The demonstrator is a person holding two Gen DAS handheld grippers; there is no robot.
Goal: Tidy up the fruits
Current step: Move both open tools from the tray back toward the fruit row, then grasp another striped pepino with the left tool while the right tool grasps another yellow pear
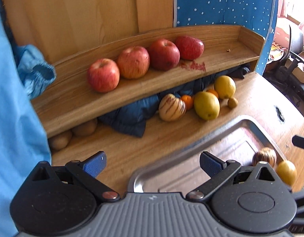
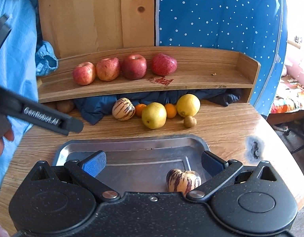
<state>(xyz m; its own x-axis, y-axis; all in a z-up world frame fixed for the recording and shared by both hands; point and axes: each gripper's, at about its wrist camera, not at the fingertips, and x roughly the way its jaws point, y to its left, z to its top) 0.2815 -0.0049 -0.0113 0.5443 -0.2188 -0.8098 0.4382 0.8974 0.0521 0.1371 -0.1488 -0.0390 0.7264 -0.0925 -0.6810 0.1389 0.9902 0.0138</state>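
Fruits lie in three places: four red streaked apples [image 2: 124, 68] line the curved wooden shelf [image 2: 211, 83]; yellow round fruits [image 2: 153, 115], a cream purple-striped melon [image 2: 123, 109] and small oranges [image 2: 170, 110] cluster beneath; another striped melon [image 2: 183, 180] sits in the steel tray [image 2: 132, 144]. The left gripper [image 1: 152, 165] and right gripper [image 2: 152, 163] both gape wide, empty.

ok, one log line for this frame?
left gripper: open, empty | right gripper: open, empty | shelf: four apples | tray: striped melon | table: loose fruit
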